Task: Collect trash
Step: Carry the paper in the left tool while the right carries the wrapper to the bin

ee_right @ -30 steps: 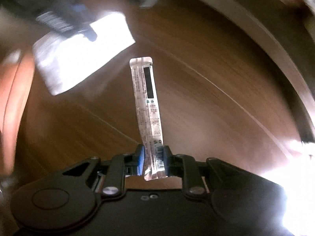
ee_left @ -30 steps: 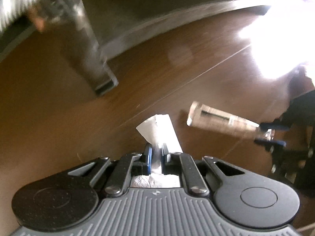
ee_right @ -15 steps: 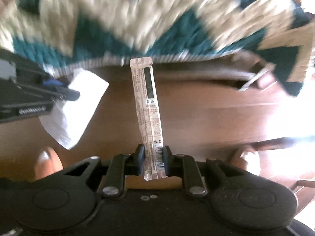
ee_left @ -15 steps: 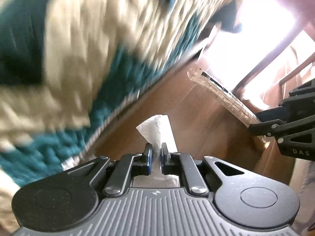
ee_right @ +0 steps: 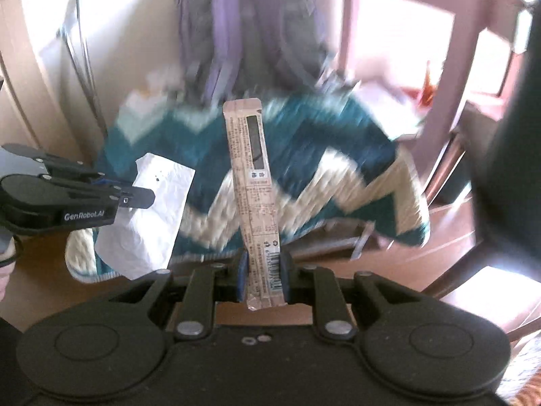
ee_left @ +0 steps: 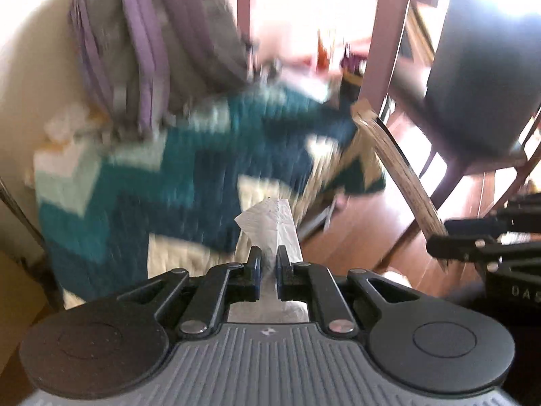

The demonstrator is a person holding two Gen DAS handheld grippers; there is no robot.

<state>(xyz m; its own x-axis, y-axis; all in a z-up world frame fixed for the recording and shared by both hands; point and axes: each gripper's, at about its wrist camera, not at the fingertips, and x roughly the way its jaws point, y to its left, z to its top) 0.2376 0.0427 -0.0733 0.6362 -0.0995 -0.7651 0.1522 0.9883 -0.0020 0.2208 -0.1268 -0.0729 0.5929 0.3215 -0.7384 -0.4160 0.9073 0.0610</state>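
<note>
My left gripper (ee_left: 268,258) is shut on a crumpled white paper tissue (ee_left: 274,226) that sticks up between its jaws. In the right wrist view the same left gripper (ee_right: 142,198) comes in from the left with the white tissue (ee_right: 148,216) hanging from it. My right gripper (ee_right: 262,267) is shut on a long tan snack wrapper (ee_right: 253,176) with printed text and a barcode, standing upright from its jaws. In the left wrist view the right gripper (ee_left: 439,240) shows at the right edge holding the wrapper (ee_left: 395,165) edge-on.
A teal and cream zigzag blanket (ee_right: 338,155) drapes over a seat ahead. A grey and purple backpack (ee_right: 236,34) hangs above it. A wooden chair frame (ee_left: 385,34) and a dark cushioned chair (ee_left: 483,77) stand at the right over brown wood floor (ee_left: 368,237).
Both grippers rose from close above the brown floor to the height of the blanket and backpack, keeping hold of the tissue and the wrapper. The view is blurred by motion.
</note>
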